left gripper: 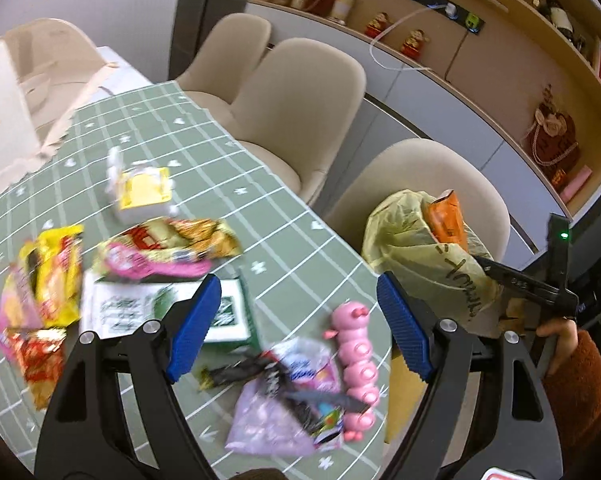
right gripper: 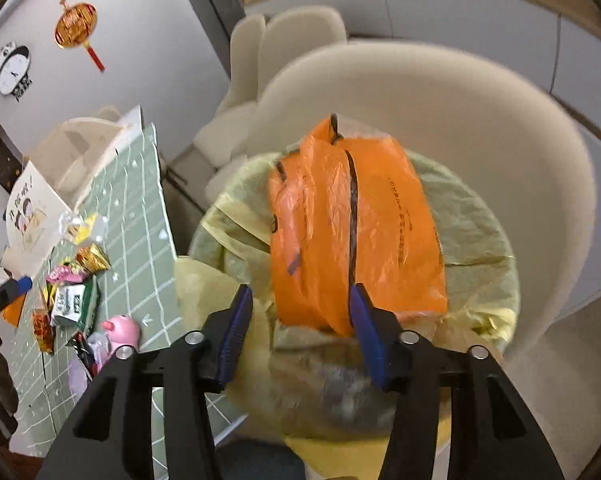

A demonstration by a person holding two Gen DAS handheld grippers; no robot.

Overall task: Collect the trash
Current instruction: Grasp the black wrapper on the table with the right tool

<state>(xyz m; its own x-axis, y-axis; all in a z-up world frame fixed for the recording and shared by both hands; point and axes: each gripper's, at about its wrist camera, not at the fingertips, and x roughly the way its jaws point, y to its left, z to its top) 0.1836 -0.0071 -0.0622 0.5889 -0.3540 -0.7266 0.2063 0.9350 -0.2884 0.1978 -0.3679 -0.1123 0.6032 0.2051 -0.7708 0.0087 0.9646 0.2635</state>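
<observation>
Right tool (right gripper: 298, 330) jaws wide apart, gripping nothing, over the crumpled orange plastic bag (right gripper: 356, 228) in the yellow-green bin liner (right gripper: 476, 236) on the near beige chair (right gripper: 500, 128). Bag print too blurred to read. Left tool (left gripper: 300, 328) open, empty, above the green grid-cloth surface (left gripper: 204, 136). Wrappers motion-blurred, labels unreadable, count unclear. One pink caterpillar toy (left gripper: 356, 364), one green-white carton (left gripper: 228, 312). Three chairs; far surface end cut off.

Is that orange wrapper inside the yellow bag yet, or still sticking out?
Partly in. The orange wrapper sits in the mouth of the yellow bag, its top poking above the rim. The right gripper stands open around its lower end.
</observation>
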